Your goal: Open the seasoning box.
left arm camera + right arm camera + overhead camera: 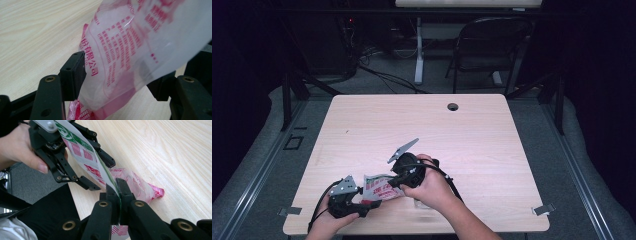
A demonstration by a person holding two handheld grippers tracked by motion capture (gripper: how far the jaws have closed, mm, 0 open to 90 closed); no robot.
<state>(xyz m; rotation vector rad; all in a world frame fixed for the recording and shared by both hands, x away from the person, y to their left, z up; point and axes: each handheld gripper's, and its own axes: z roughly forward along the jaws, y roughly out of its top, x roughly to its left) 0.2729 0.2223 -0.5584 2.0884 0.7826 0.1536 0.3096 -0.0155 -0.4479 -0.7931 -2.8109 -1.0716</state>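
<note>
Printed plastic packet, white with red lettering and a green edge, held up just off the tabletop near the front edge, stretched between the two tools. Pinched by its edge in the right gripper, jaws pressed together flat on the film, so the packet hangs from that grip and stays taut. Lower end of the packet passing between the jaws of the left gripper, these spread wide: one pad touching or just beside the film on one side, the other pad standing off on the far side, not pressing. Likely spread so as to take a fresh bite lower on the packet, or to let it go; cannot tell which. Beyond the right jaws, crumpled pink tail of the packet resting on the wood. In the right gripper view, left gripper seen farther off, straddling the film, held by a hand. In the high view, both hands close together, left gripper low and near the edge, right gripper just above the packet.
</note>
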